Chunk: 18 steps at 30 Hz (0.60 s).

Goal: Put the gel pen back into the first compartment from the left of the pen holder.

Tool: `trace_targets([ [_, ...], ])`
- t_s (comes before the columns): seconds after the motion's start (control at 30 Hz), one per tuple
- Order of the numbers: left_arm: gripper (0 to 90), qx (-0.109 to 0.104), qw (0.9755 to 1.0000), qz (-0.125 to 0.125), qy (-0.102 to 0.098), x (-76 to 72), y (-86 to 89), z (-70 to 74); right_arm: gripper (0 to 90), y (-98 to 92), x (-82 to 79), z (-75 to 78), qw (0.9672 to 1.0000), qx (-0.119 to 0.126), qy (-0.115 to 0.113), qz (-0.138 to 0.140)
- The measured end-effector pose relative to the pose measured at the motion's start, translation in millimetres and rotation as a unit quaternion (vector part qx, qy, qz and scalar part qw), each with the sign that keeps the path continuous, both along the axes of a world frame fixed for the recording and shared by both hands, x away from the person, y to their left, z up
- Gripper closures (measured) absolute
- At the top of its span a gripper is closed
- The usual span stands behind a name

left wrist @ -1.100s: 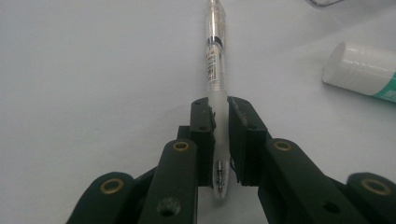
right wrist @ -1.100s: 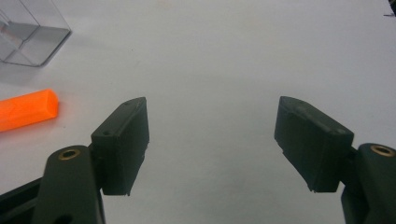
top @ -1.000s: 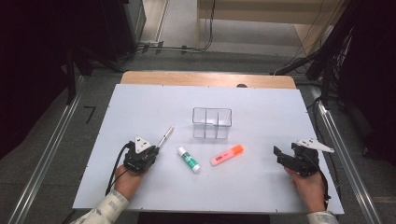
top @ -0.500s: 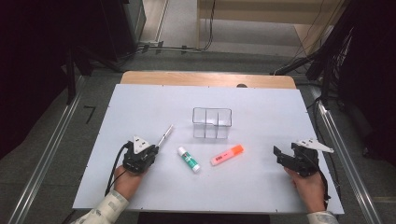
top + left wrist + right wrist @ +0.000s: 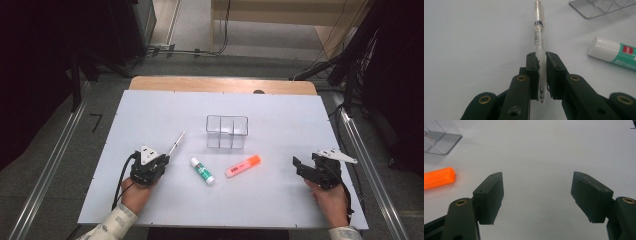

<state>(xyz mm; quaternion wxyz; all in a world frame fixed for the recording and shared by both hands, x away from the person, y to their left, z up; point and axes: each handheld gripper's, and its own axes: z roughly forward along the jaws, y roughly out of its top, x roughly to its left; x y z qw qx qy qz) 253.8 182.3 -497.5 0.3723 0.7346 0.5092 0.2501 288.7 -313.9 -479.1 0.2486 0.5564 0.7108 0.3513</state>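
Note:
A clear pen lies on the white table and runs away from my left gripper, whose jaws are shut on its frosted grip end. From above, the left gripper sits at the table's near left with the pen sticking out toward the far right. A glue stick with a white cap and green label lies just right of it. An orange highlighter lies further right. My right gripper rests at the near right, jaws wide open over bare table, holding nothing.
A clear plastic organiser with several compartments stands behind the glue stick and highlighter, mid-table. The white board sits on a wooden tabletop; metal rails run along both sides. A cable trails from the left gripper toward the near edge.

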Motion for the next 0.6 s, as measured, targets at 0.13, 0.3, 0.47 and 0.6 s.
trace_targets([
  [0.13,80.9,-0.009,0.9999,0.002,-0.005,-1.4,0.6,2.6,25.1,0.3,-0.1,0.0,1.0000,0.000,0.001,0.000],
  [0.3,80.9,-0.026,0.9996,0.000,-0.009,-4.0,2.1,8.9,25.1,0.0,0.0,0.0,1.0000,0.000,0.000,0.000],
  [0.47,80.9,-0.039,0.9991,-0.005,-0.018,-7.1,0.7,16.2,25.1,0.5,0.0,-0.1,1.0000,0.000,0.002,-0.001],
  [0.6,81.0,-0.043,0.9988,-0.006,-0.021,-7.6,-1.0,18.5,25.1,0.1,-0.1,0.2,1.0000,0.000,0.000,-0.001],
])
